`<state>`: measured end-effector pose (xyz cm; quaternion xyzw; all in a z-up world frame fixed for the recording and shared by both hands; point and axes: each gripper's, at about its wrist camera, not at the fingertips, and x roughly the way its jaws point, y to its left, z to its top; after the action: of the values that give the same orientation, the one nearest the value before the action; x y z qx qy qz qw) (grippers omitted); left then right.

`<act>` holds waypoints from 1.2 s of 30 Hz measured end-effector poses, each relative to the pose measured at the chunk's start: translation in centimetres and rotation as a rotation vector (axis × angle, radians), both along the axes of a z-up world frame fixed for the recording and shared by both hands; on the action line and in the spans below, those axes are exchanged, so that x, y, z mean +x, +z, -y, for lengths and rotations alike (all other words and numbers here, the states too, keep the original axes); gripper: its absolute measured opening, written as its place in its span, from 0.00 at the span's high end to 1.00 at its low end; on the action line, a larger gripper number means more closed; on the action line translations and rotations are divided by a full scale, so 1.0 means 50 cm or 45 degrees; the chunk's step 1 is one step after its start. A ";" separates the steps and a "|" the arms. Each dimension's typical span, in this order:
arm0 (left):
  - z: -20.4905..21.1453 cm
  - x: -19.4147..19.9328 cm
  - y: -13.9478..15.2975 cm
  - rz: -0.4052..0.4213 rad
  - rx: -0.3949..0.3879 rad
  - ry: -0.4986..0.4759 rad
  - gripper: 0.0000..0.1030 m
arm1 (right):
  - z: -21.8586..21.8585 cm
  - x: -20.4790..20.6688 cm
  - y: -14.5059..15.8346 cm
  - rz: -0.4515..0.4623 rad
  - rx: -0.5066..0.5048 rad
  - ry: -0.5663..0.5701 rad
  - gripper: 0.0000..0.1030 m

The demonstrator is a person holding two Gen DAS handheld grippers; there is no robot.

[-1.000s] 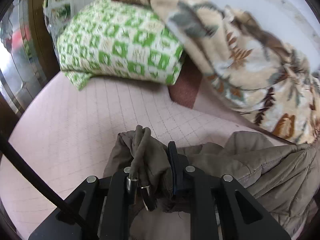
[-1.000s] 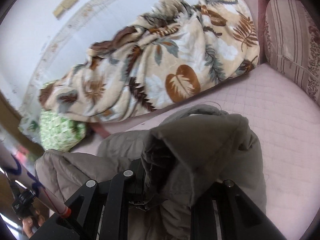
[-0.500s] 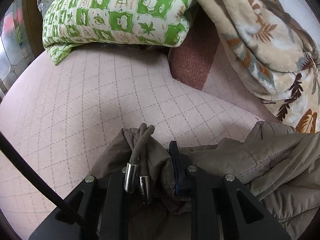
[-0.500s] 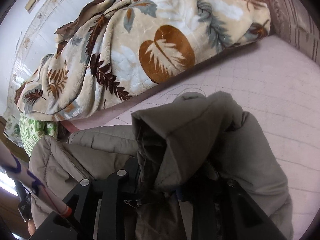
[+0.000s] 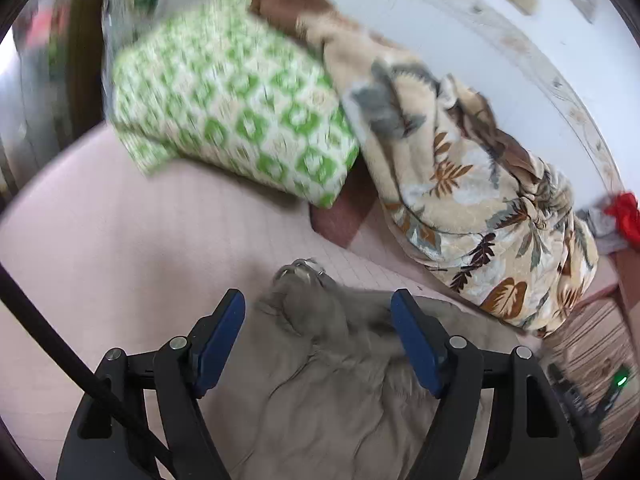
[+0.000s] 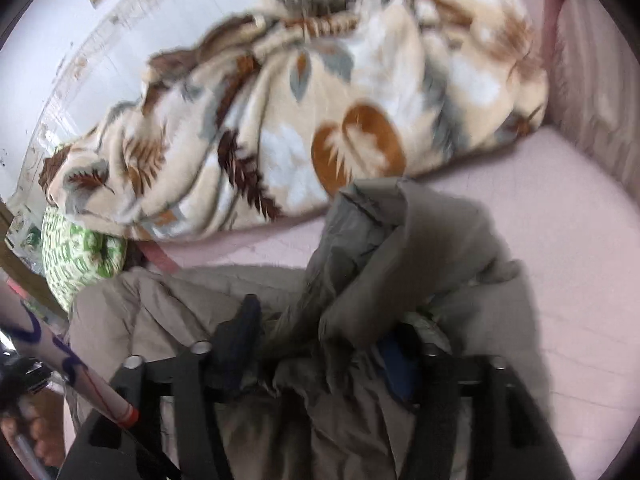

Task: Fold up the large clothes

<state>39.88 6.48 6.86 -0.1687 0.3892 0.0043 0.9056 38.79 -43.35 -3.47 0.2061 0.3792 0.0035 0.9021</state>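
A grey-brown padded jacket [image 5: 332, 364] lies on the pink quilted bed [image 5: 120, 248]. My left gripper [image 5: 318, 324] is open, its blue pads wide apart above the jacket's edge with the drawstring tips [image 5: 304, 270] just ahead. In the right wrist view the jacket [image 6: 400, 248] is bunched up between the fingers of my right gripper [image 6: 324, 344], which stand apart with cloth draped over them. The image is blurred there.
A green-and-white patterned pillow [image 5: 232, 120] and a leaf-print blanket [image 5: 472, 184] lie along the wall behind. A striped cushion [image 6: 600, 80] stands at the bed's right end. A red item [image 5: 624, 216] lies at the far right.
My left gripper has opened and let go of the jacket's edge, which dropped onto the bed. My right gripper's fingers have spread apart, and both views have swung upward.
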 end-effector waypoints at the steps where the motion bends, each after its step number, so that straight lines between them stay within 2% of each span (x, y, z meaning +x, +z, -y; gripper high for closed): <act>1: 0.006 -0.026 0.017 0.009 0.042 -0.014 0.28 | -0.002 -0.013 0.019 0.022 -0.033 -0.021 0.11; 2: 0.012 -0.059 0.031 0.030 0.080 -0.020 0.28 | -0.006 -0.032 0.044 0.053 -0.080 -0.045 0.08; 4: 0.018 -0.118 0.044 0.077 0.122 -0.035 0.27 | -0.016 -0.063 0.087 0.096 -0.151 -0.066 0.08; 6: 0.030 -0.212 0.035 0.122 0.141 -0.064 0.22 | -0.035 -0.096 0.127 0.123 -0.195 -0.033 0.08; 8: 0.031 -0.278 0.005 0.123 0.135 -0.060 0.21 | -0.068 -0.122 0.155 0.144 -0.249 0.015 0.17; 11: 0.037 -0.355 -0.077 0.095 0.099 -0.050 0.21 | -0.148 -0.153 0.174 0.174 -0.320 0.133 0.33; 12: 0.037 -0.367 -0.100 0.084 0.087 -0.050 0.21 | -0.177 -0.159 0.173 0.176 -0.328 0.179 0.34; 15: 0.044 -0.369 -0.149 0.046 0.104 -0.064 0.21 | -0.280 -0.153 0.144 0.171 -0.340 0.299 0.35; 20: 0.039 -0.338 -0.176 0.057 0.193 -0.097 0.21 | -0.408 -0.054 0.030 0.086 -0.466 0.308 0.35; 22: 0.036 -0.319 -0.193 0.021 0.214 -0.115 0.21 | -0.422 -0.006 -0.018 0.048 -0.517 0.261 0.33; 23: 0.032 -0.312 -0.199 0.001 0.207 -0.122 0.21 | -0.420 0.020 -0.047 0.006 -0.509 0.250 0.29; 25: 0.017 -0.298 -0.214 -0.046 0.174 -0.114 0.21 | -0.403 0.070 -0.111 -0.068 -0.453 0.205 0.22; 27: 0.000 -0.289 -0.221 -0.071 0.138 -0.088 0.21 | -0.380 0.098 -0.147 -0.047 -0.391 0.151 0.21; 32: -0.029 -0.292 -0.224 -0.090 0.091 -0.019 0.21 | -0.368 0.126 -0.156 -0.054 -0.357 0.140 0.19; 34: -0.033 -0.301 -0.219 -0.082 0.091 -0.006 0.21 | -0.380 0.126 -0.147 -0.077 -0.415 0.147 0.19; 36: -0.033 -0.308 -0.210 -0.062 0.100 0.003 0.21 | -0.401 0.123 -0.108 -0.105 -0.505 0.151 0.19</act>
<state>24.46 8.13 -3.64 -0.1333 0.4103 0.0246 0.9018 44.93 -23.32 -8.85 0.0019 0.4204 -0.0265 0.9070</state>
